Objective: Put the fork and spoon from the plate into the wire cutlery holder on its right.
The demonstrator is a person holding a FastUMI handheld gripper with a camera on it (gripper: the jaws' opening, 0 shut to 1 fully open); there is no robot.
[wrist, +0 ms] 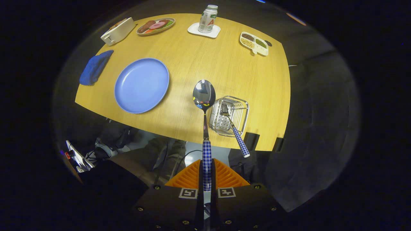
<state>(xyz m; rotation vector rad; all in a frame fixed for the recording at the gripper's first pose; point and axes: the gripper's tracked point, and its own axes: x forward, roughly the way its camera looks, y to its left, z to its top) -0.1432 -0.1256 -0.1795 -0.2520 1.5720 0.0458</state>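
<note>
Currently I am carrying the spoon (204, 96), tool (207, 175) clamped on its handle, above the worktop (199, 57); fork (231, 125) already in the holder (239, 106); plate (142, 85) emptied. Next: lowering the spoon bowl-first into the holder.

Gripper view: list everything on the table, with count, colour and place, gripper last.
table: one, light wood, under everything
plate: one, blue, bare, left of the holder
wire holder: one, silver, near table edge
fork: one, checked handle, standing in the holder
spoon: one, checked handle, held above the table beside the holder
cloth: one, blue, left of plate
toaster: one, white, far corner
food dish: one, far side
can: one, on white coaster
divided tray: one, white, far right
gripper: one, shut on the spoon's handle
</note>
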